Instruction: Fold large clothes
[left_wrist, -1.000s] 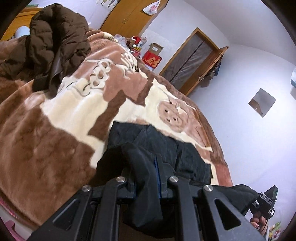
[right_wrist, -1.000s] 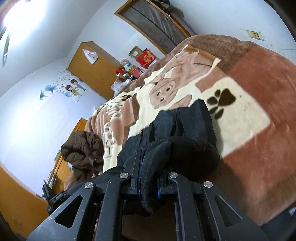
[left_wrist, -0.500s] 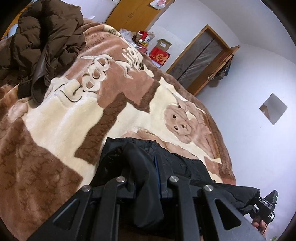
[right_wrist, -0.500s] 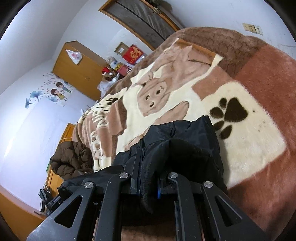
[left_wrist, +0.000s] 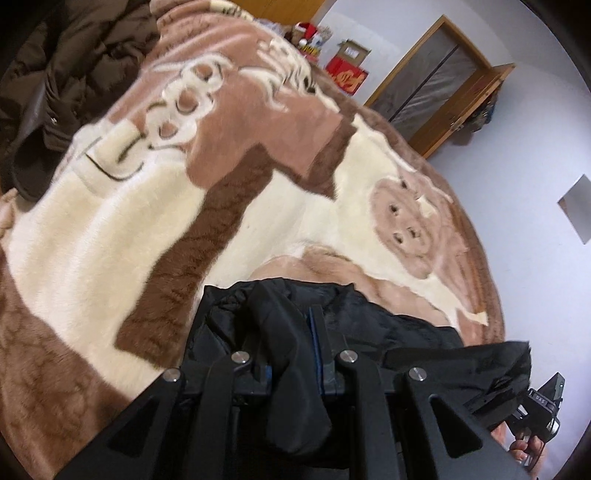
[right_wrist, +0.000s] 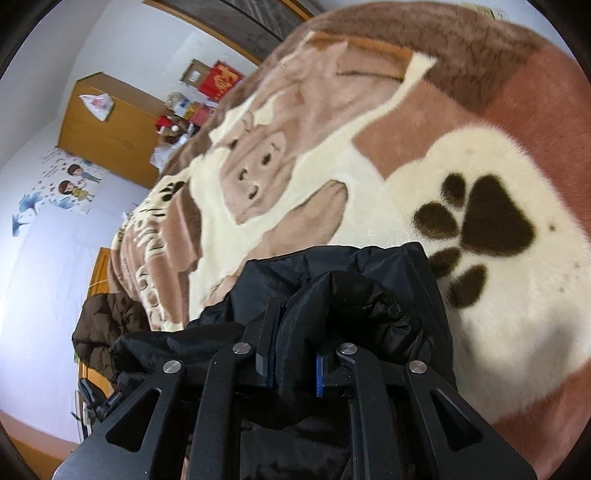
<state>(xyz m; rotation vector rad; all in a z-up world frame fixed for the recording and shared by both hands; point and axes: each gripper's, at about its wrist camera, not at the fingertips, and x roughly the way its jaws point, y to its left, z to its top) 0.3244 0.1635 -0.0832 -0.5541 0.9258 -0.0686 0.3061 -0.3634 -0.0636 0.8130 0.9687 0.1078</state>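
Both tongs have dropped toward the blanket (left_wrist: 110, 229) over the last second; it now fills more of each frame, and the black jacket (left_wrist: 369, 314) edge they carry sits low over it, so the fold looks close to being laid down. Left tongs (left_wrist: 291, 332) clenched on a jacket fold, bottom centre. Right tongs (right_wrist: 295, 332) grip another bunch, jaws just starting to ease open, cloth between them. The rest of the jacket spreads just ahead of both tips. Brown coat (left_wrist: 55, 74) upper left, well apart.
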